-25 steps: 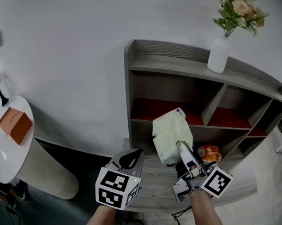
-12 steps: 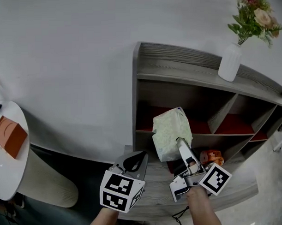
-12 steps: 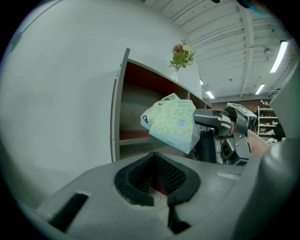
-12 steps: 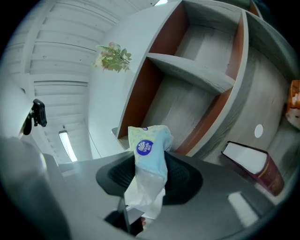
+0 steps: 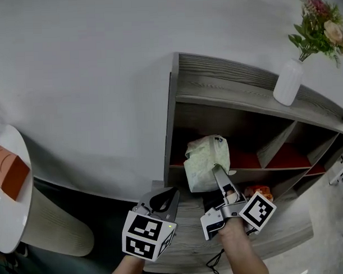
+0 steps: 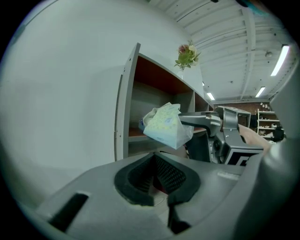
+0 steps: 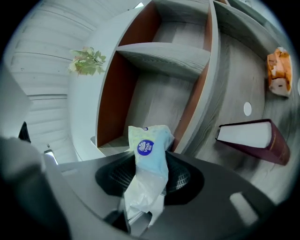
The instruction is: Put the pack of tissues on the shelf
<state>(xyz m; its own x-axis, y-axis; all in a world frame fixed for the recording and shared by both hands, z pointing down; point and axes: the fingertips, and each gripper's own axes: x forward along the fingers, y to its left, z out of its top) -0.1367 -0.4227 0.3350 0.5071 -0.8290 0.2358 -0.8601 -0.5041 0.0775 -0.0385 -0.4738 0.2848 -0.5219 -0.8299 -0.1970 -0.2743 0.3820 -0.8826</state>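
Just in front of the shelf (image 5: 232, 96), level with its left middle bay: holding the pack of tissues (image 5: 205, 160) up in the right tool (image 5: 217, 173), pinched tight on the loose plastic tail, pack not yet inside. Judged as mid-carry, near the end of the approach. Idling low before the shelf's left edge with the left tool (image 5: 162, 197), closed on nothing. Next, probably: push forward into that bay, clear the shelf's left side panel, lower onto the bay's floor, then spread the tool and draw straight back without dragging the wrapper
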